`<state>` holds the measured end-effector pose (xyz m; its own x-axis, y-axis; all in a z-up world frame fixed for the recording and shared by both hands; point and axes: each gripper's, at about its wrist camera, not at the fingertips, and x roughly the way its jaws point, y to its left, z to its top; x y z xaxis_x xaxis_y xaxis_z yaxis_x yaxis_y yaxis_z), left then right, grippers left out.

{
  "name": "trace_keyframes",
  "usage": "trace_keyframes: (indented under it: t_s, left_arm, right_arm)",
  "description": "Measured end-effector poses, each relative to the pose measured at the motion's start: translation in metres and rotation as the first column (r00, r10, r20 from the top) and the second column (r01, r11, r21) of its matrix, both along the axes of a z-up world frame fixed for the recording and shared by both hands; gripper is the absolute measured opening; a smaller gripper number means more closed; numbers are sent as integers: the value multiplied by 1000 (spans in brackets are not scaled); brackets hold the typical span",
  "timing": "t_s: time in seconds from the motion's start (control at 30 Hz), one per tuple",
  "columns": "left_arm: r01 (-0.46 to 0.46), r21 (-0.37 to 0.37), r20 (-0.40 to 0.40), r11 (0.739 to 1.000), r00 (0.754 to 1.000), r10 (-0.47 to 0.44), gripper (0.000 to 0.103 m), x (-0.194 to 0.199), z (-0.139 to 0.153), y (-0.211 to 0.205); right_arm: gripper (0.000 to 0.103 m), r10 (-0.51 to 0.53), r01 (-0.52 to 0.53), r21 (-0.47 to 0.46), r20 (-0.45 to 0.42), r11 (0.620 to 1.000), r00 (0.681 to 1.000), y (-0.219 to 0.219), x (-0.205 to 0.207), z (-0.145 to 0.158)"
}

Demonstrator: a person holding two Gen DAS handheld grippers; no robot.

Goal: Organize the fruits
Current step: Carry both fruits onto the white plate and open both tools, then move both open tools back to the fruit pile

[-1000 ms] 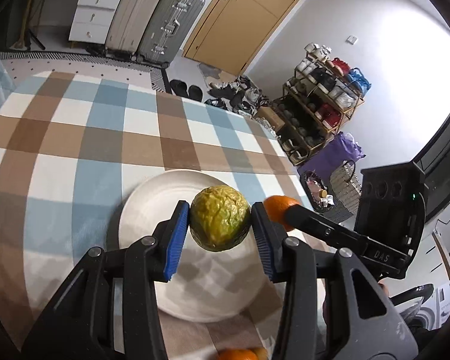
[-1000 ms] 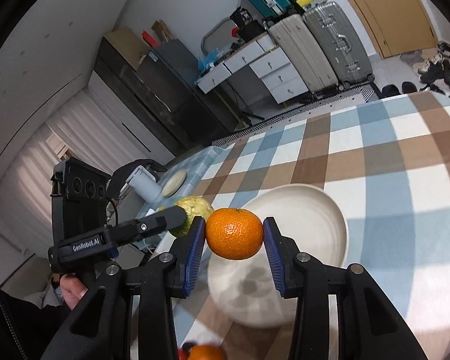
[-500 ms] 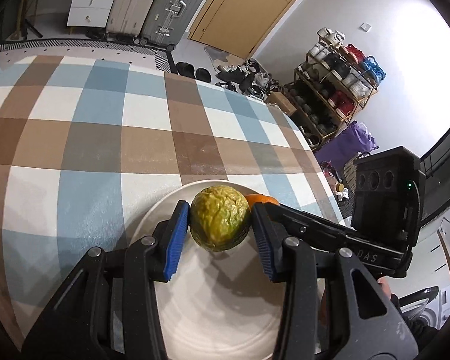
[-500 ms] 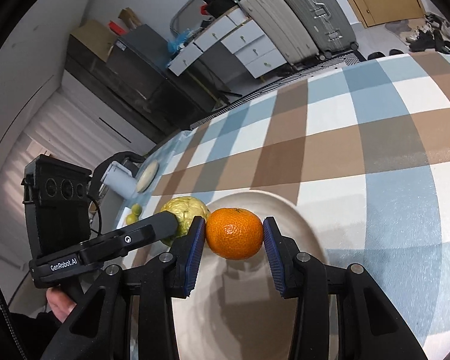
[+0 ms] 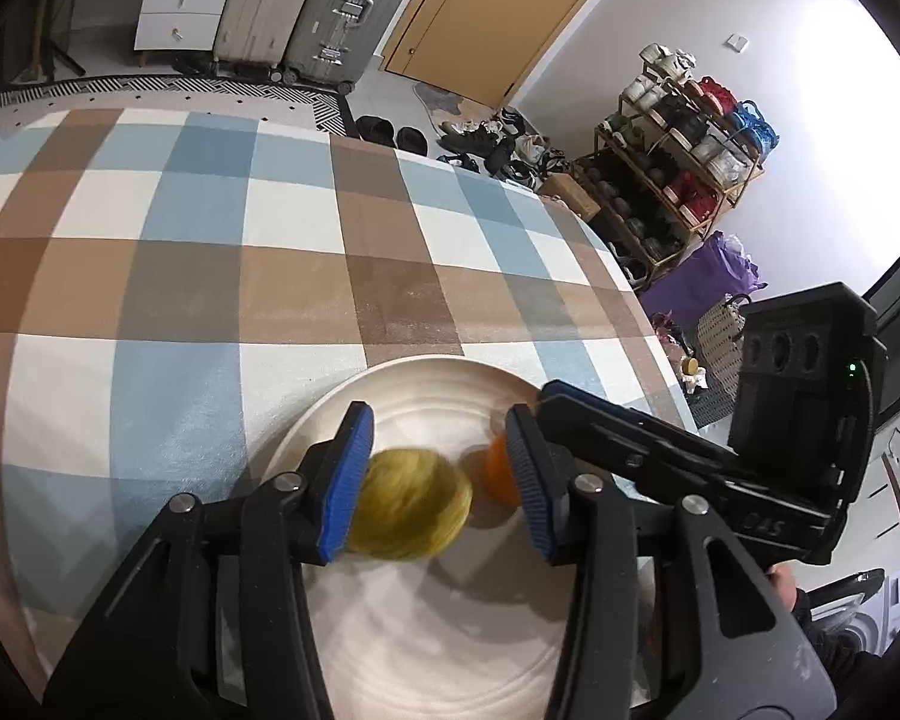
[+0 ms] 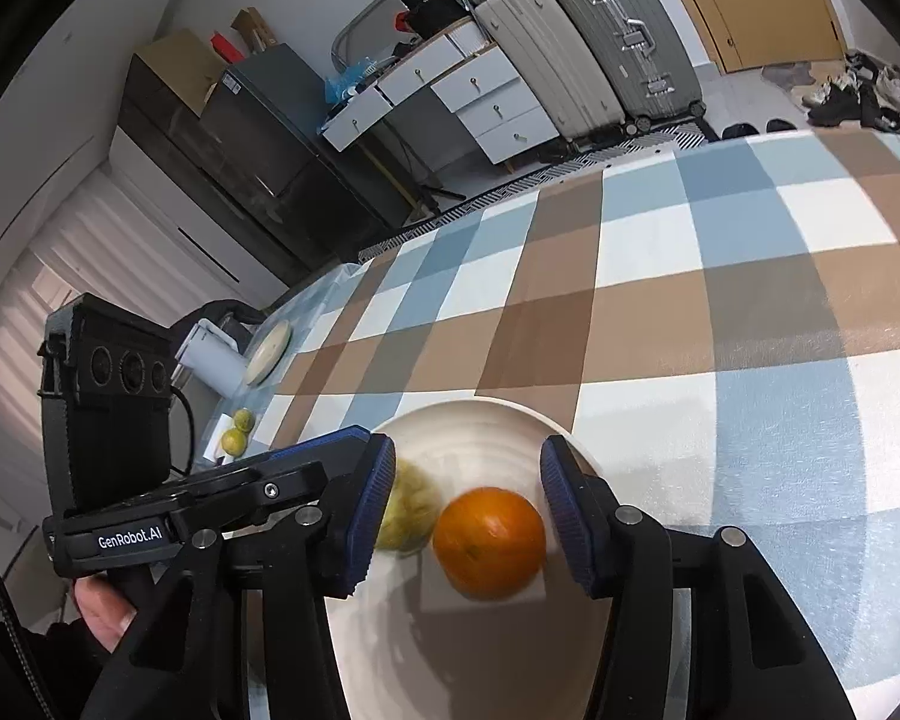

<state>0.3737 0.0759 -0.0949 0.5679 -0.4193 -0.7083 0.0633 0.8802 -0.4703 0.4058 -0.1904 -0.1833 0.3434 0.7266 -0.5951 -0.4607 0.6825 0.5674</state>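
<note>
A white plate (image 5: pixel 426 384) lies on the checked tablecloth; it also shows in the right wrist view (image 6: pixel 480 420). A wrinkled yellow-green fruit (image 5: pixel 411 510) lies on the plate between the pads of my open left gripper (image 5: pixel 441 483), blurred and apart from the right pad. An orange (image 6: pixel 489 540) lies on the plate between the spread pads of my open right gripper (image 6: pixel 465 507), free of both. The orange (image 5: pixel 501 477) shows partly behind my left gripper's right pad. The yellow-green fruit (image 6: pixel 408 510) sits just left of the orange.
The checked tablecloth (image 5: pixel 210 276) stretches beyond the plate. At the table's left edge in the right wrist view are two small yellow-green fruits (image 6: pixel 237 432), a white device (image 6: pixel 213 357) and a small round disc (image 6: pixel 270 351). Suitcases and drawers stand behind.
Both grippers came down over the plate and opened. The yellow-green fruit and the orange dropped out of the pads and now lie on the plate side by side.
</note>
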Motion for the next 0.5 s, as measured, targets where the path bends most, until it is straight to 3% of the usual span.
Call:
trace_keyframes:
  t_s: [0.1,0.17,0.23,0.33,0.5]
  left_arm:
    - [-15,20,15,1000,1000,15,57,-12,12,1]
    - [-32,58,44,998,999,30,63,-25,24,-2]
    - [-43,101,73,994,997,36,74,-42,38,-4]
    - [-66,166,114,984,992,47,81,-67,57,-10]
    - [-110,218,163,970,984,75,85,-111,86,-18]
  right_arm:
    - [67,-6,6,11,16,1000,1000,-4,-7,8]
    - [68,-15,14,24,35,1000,999,-10,-16,17]
    - [77,-18,16,34,56,999,998,-16,-27,27]
    - [93,-25,21,42,103,999,994,-24,-49,43]
    - [100,-42,36,39,164,999,985,-37,-90,68]
